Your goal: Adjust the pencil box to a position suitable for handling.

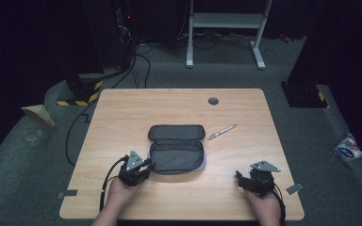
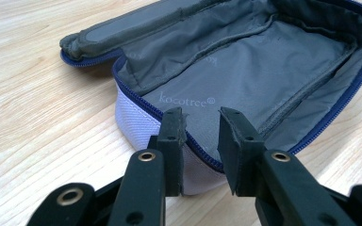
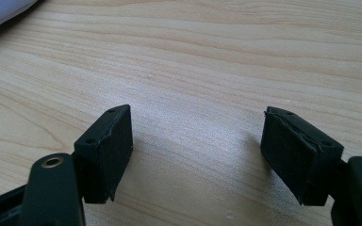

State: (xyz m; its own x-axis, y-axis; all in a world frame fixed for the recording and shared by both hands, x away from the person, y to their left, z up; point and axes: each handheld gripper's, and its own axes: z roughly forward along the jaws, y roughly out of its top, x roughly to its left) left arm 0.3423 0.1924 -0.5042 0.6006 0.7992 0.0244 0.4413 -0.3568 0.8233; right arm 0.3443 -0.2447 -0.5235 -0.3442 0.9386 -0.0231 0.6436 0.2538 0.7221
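A grey zip pouch (image 1: pixel 176 155) with a blue zipper lies open in the middle of the wooden table (image 1: pixel 122 113), its lid folded back away from me. My left gripper (image 1: pixel 148 165) is at its near left corner. In the left gripper view the left gripper (image 2: pixel 202 134) stands over the pouch (image 2: pixel 245 80), jaws close together with the zippered rim and pale lilac outer wall between them, shut on that rim. My right gripper (image 1: pixel 239 178) rests near the front right, and in its own view the right gripper (image 3: pixel 198 141) stands open over bare wood.
A silver pen (image 1: pixel 222 132) lies right of the pouch lid. A grey cable grommet (image 1: pixel 213 100) sits near the table's far edge. A corner of the pouch (image 3: pixel 0 12) shows at the top left of the right gripper view. A white packet (image 1: pixel 348 148) lies on the floor at right.
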